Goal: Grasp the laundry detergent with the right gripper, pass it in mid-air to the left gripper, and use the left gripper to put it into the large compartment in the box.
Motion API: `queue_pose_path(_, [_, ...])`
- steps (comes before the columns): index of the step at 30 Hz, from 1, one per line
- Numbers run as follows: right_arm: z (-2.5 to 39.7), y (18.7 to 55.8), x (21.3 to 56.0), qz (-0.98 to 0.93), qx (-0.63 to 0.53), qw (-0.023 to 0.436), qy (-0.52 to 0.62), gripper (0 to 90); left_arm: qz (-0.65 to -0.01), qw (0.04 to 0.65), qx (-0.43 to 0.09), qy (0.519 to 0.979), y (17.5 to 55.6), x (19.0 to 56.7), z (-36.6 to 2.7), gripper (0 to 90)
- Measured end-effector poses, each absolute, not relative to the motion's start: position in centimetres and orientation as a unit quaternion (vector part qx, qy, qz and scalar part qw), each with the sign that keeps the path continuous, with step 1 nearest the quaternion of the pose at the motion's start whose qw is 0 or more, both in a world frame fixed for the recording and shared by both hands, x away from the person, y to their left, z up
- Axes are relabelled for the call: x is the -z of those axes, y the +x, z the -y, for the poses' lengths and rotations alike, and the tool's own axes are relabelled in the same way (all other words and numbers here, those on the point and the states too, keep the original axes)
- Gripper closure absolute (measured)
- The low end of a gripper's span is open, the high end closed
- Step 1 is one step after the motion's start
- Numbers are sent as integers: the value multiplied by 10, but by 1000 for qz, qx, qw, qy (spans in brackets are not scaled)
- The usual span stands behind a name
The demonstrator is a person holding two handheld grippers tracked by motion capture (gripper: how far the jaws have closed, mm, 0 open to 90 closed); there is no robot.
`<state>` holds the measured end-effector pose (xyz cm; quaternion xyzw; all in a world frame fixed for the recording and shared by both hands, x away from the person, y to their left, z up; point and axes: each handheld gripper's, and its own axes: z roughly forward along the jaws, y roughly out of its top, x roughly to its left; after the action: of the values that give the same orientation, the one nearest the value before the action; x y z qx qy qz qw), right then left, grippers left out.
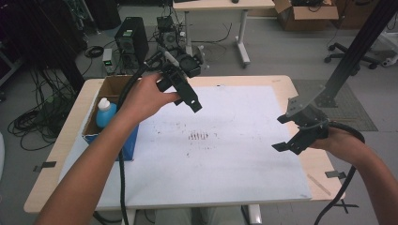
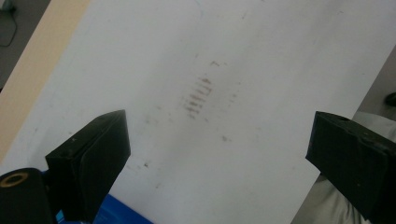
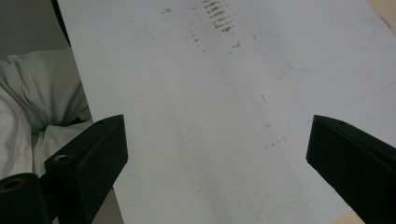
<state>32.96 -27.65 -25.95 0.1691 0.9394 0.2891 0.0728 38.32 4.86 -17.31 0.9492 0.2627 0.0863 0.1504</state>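
My left gripper (image 1: pixel 180 96) is held up over the back left part of a white sheet (image 1: pixel 234 164), its jaws wide apart with nothing between them. In the left gripper view the left gripper (image 2: pixel 219 126) looks down on the sheet (image 2: pixel 280 56) and a patch of brown smudge marks (image 2: pixel 197 95). My right gripper (image 1: pixel 280 133) hovers at the sheet's right edge, open and empty. The right gripper view shows the right gripper (image 3: pixel 218 123) over bare sheet (image 3: pixel 187 93), with the smudge marks (image 3: pixel 218 16) at the top.
An open cardboard box (image 1: pixel 115 84) with a blue side stands at the table's left and holds a blue bottle with a white cap (image 1: pixel 104 112). The wooden table (image 1: pixel 70 136) borders the sheet. Computers, cables, another table and boxes stand on the floor beyond.
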Motion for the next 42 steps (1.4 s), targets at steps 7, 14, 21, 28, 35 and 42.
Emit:
queue_pose_path(7, [272,331,262,-941,-287,70,167,51,-246,153,-81,954,383,186,-38,64])
queue_pose_path(14, [271,333,263,-941,-285,68,169,51,-230,150,-78,958,383,199,-29,66])
queue_pose_path(21, [273,332,263,-941,-284,69,171,50,-225,148,-76,960,381,203,-26,64])
queue_pose_path(28, [274,331,266,-941,-285,67,170,50,-225,148,-74,960,380,206,-23,64])
queue_pose_path(35, [273,331,268,-941,-286,66,169,50,-227,150,-72,960,380,209,-25,65])
queue_pose_path(42, [271,331,268,-942,-284,65,166,50,-230,150,-71,959,381,209,-26,65])
